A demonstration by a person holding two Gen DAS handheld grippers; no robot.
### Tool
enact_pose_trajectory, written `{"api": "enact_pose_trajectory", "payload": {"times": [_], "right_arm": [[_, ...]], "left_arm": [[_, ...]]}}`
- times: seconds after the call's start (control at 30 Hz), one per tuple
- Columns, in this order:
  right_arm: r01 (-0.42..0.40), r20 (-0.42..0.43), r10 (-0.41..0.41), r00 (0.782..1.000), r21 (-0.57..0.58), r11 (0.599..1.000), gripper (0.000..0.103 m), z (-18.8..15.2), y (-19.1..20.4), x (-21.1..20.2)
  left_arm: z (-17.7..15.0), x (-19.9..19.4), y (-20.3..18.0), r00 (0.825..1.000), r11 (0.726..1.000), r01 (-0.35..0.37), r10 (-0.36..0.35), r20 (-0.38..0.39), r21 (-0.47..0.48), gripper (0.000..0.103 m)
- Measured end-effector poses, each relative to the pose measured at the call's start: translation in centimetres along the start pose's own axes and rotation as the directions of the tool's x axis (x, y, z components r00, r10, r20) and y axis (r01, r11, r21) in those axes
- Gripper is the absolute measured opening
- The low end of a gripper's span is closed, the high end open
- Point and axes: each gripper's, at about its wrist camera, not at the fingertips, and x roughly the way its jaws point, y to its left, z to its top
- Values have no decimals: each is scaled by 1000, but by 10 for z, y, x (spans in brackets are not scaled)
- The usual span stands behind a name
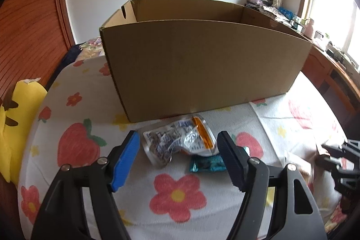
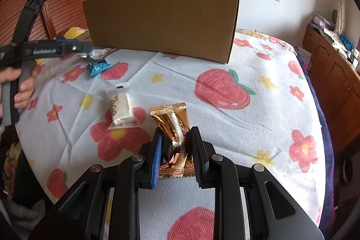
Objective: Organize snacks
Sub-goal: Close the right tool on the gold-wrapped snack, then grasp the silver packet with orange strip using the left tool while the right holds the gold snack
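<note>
An open cardboard box (image 1: 202, 64) stands on the bed; it also shows in the right wrist view (image 2: 162, 19). My left gripper (image 1: 178, 136) is open, its fingers either side of a silver and orange snack pouch (image 1: 180, 141) lying in front of the box. A teal wrapped candy (image 1: 208, 163) lies beside the pouch, also seen in the right wrist view (image 2: 99, 66). My right gripper (image 2: 175, 134) is shut on a gold foil snack packet (image 2: 173, 123), pinching its middle. A clear packet with a white bar (image 2: 121, 105) lies to its left.
The bed cover (image 2: 247, 127) is white with strawberries and flowers. A yellow plush toy (image 1: 15, 118) lies at the left edge. A wooden cabinet (image 2: 333, 82) with clutter on top stands to the right. A wooden door (image 1: 27, 15) is behind on the left.
</note>
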Motion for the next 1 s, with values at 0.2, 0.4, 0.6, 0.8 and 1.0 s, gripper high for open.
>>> {"api": "enact_pose_trajectory", "payload": {"times": [0.2,0.4,0.6,0.8,1.0], "right_arm": [[3,5,-3,1000,-7,1000,22,-1,1,0],[-4,7,4,1000,-5,1000,22,-1,0,0],[-10,8,10,1000,-9,1000,23,-1,0,0],[-17,8,17,1000,-7,1000,24,-1,0,0],[-17,9,17,1000,-7,1000,24,-1,0,0]], "left_arm": [[5,19,-3,998,1000,-24,23,-53,-20,73],[4,31,-5,995,998,-68,67,-70,-15,73],[3,36,-10,995,997,-74,73,-67,-11,83],[5,38,-9,995,998,-60,58,-82,-30,85],[4,45,-18,991,998,-62,64,-121,20,93]]}}
